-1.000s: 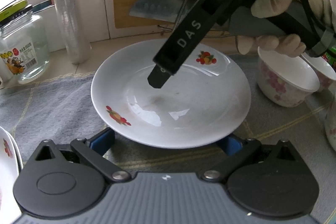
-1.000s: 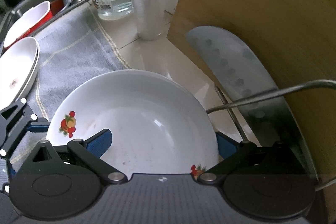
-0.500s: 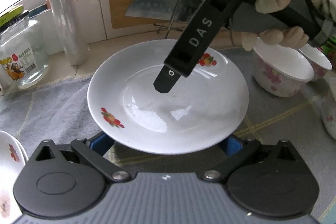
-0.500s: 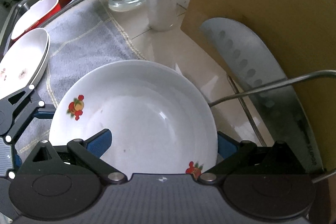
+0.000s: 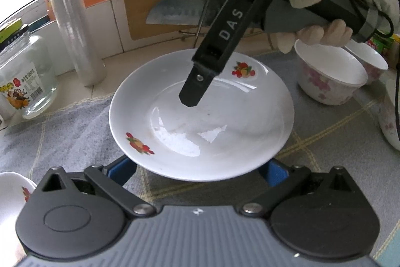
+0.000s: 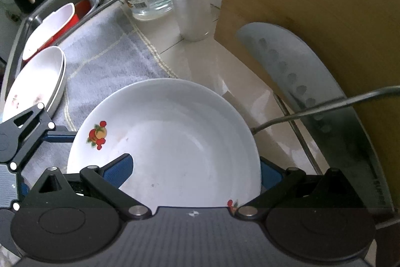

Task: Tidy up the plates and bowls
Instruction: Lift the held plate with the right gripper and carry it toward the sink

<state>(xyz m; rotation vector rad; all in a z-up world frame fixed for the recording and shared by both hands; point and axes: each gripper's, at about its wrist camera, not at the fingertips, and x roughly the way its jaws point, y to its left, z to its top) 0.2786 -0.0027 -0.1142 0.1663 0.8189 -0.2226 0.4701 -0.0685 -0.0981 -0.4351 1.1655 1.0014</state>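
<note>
Plate (image 5: 225, 121) lies mid-frame between my left fingers (image 5: 200, 170), spread wide beneath its rim; my right fingers (image 6: 195, 170) straddle it, gripping nothing.

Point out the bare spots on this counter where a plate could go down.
Grey towel lies bare between the fruit plate and the glass jar; more lies bare between that plate and the stacked plates by the sink. Crowded: floral bowls on the right, knife and cutting board behind.

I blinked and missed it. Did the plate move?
Cannot tell. The plate sits farther from the cutting board in the right view, but that camera itself moved.
</note>
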